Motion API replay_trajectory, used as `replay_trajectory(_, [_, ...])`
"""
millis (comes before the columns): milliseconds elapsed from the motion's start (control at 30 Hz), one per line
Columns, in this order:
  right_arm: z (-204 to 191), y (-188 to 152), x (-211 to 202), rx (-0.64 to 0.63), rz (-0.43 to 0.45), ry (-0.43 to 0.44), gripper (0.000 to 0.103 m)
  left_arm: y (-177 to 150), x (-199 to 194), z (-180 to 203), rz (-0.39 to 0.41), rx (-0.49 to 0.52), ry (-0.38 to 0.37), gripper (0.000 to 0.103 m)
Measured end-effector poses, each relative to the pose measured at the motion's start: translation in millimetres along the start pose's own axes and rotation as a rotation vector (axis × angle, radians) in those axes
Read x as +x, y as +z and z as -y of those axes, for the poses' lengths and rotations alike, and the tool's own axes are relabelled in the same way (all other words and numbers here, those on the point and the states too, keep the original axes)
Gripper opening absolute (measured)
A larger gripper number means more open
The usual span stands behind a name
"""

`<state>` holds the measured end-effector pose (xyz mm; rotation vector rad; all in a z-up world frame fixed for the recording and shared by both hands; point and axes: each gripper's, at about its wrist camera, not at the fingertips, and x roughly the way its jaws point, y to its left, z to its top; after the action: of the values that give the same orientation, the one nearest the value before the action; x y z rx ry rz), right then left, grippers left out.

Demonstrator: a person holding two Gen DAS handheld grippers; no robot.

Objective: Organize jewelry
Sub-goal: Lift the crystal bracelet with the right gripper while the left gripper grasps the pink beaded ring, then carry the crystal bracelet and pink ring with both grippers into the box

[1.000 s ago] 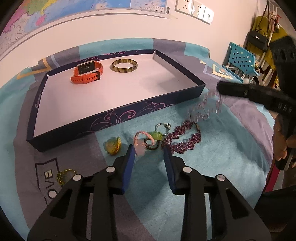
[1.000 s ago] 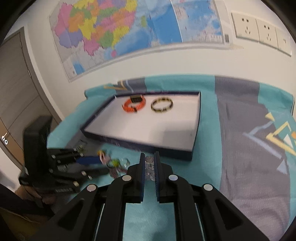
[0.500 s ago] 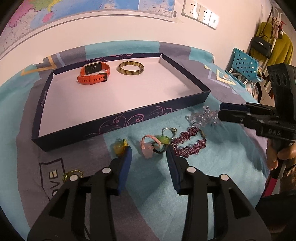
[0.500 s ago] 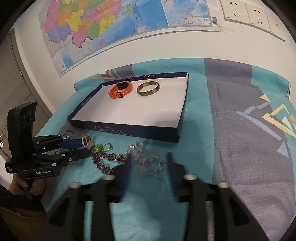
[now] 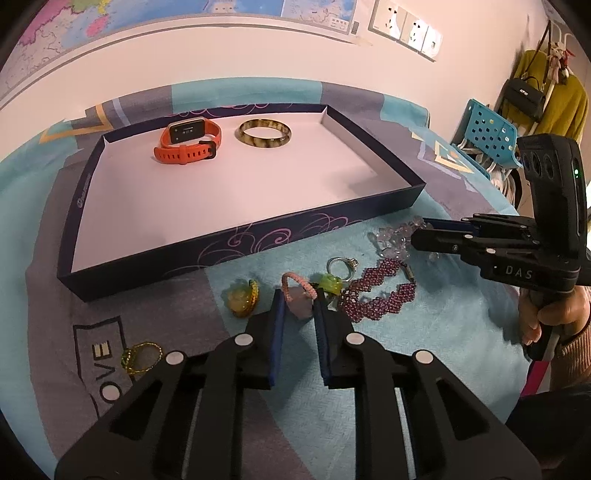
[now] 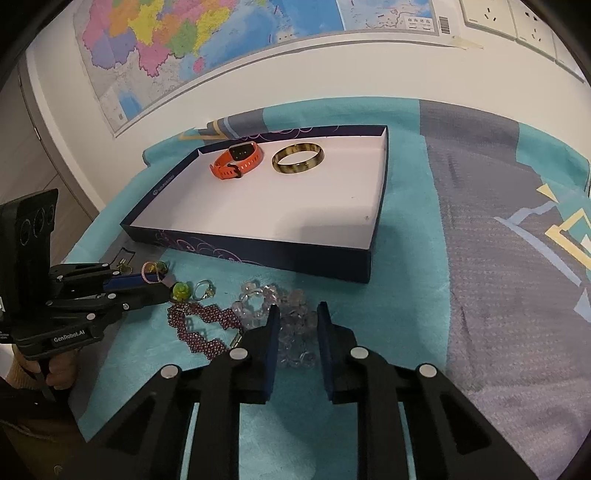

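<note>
A: Room first, biggest down?

B: White wall (image 6: 332,70) at the back, big colour map (image 6: 207,40) on it, sockets (image 5: 406,27) to the map's right. Blue perforated chair (image 5: 487,133) and a yellow garment w/ a black bag (image 5: 524,94) hang off to the far right in the left wrist view.

A: Surface?

B: Teal-and-grey patterned cloth (image 6: 498,258) over the whole top. Landmark = navy tray (image 5: 295,236), white inside, sitting mid-cloth.

A: What's in the tray?

B: Orange watch (image 5: 188,142) at the tray's far side, brown bangle (image 5: 264,133) just beside it, apart. Rest of tray floor bare.

A: And outside?

B: All in front of the tray's near wall, on the cloth: purple beaded bracelet (image 5: 376,295), clear crystal bracelet (image 6: 277,314), pink cord ring w/ stone (image 5: 297,295), green bead (image 5: 330,284), silver ring (image 5: 341,265), yellow-green charm (image 5: 242,301). Gold chain loop (image 5: 142,356) lies further out, near the tray's near-left corner.

A: Grippers?

B: Left gripper (image 5: 299,314) low in front of the tray, jaws narrow and closing, the pink stone between the pads; contact looks made but hard to be sure. Right gripper (image 6: 295,325) also in front of the tray, jaws closing w/ the crystal bracelet between them, gaps visible both sides, so not gripping yet. A hand (image 5: 550,314) holds its handle.
</note>
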<state>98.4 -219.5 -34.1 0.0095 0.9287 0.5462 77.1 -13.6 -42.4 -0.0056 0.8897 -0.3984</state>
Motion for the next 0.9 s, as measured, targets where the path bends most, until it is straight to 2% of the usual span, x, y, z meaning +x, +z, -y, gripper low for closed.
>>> replay_trajectory(133, [0,3,-7,0.016,0.029,0.027,0.014,-1,-8,0,0.018,0.001,-0.009,0.016])
replay_trajectory(167, [-1,5,-9,0.016,0.036,0.031,0.008,0,-11,0,0.024,0.001,-0.015,0.016])
replay_trajectory(667, [-18,29,-44,-0.024,0.136,0.079,0.008,8,-42,2,0.093,0.027,-0.018,0.016])
replay_trajectory(900, [-27,44,-58,-0.058,0.182,0.086,0.008,22,-47,-8,0.118,0.026,0.016,0.016])
